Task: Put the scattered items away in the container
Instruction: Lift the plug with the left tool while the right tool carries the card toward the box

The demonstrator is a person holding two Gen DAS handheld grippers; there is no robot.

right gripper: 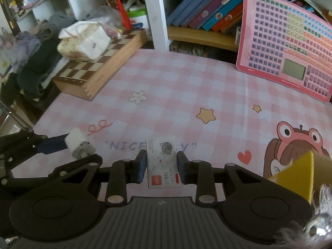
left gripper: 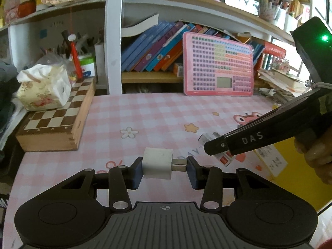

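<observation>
My left gripper (left gripper: 165,169) is shut on a white plug adapter (left gripper: 157,162), one pad on its body and the other on its metal prongs; it is held just above the pink checked mat. The adapter also shows in the right wrist view (right gripper: 77,144). My right gripper (right gripper: 161,166) is shut on a small white staple box (right gripper: 161,161) with a grey cat picture and red label, low over the mat. In the left wrist view the right gripper (left gripper: 215,147) reaches in from the right over that box (left gripper: 223,157). A yellow container (right gripper: 298,174) shows at the right edge.
A wooden chess box (left gripper: 56,122) with a tissue pack (left gripper: 44,87) on it stands at the left. A pink keypad toy (left gripper: 217,64) leans against the bookshelf at the back. The yellow container also shows in the left wrist view (left gripper: 290,170).
</observation>
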